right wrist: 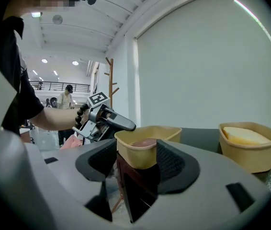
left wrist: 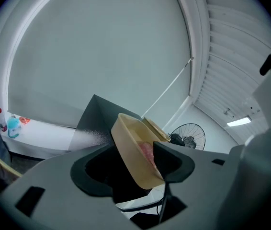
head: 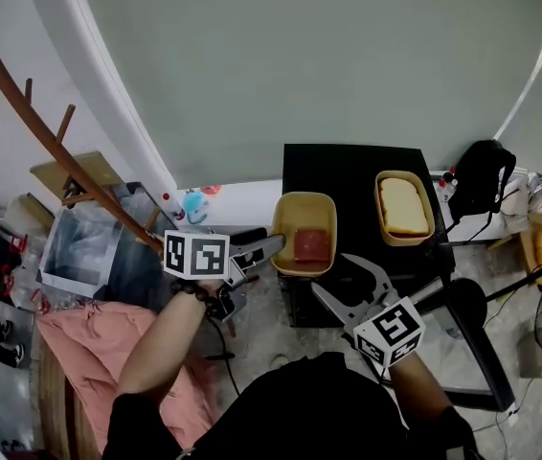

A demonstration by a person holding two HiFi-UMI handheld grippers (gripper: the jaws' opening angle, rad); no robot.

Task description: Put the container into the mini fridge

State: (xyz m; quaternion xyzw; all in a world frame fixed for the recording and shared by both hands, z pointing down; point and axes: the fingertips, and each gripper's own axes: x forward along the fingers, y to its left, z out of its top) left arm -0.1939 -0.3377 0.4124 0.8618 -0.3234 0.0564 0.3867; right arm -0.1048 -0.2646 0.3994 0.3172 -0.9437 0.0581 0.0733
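Container [head: 303, 233] sat upright on top of the fridge [head: 348, 166], at the front left corner, not inside yet. Its left rim looked to hang a bit past the edge. Mouth faced up, no lid, with something red-pink in the bottom. Its long axis ran from the person toward the wall, short side nearest the person.

Left tongs [head: 273, 241] came in from the left at rim height. They were apart, with the container's near left corner between them and a dark gap on 1 side, so no clamp. Likely lined up to take the rim there, since that corner is easy to reach.

Right tongs [head: 333, 276] were low in front of the fridge, wide apart and empty, aimed up at the container. Probably kept free for the door, which did not look open.

2nd container [head: 404, 209], holding something pale yellow, stood well apart on the right of the top.
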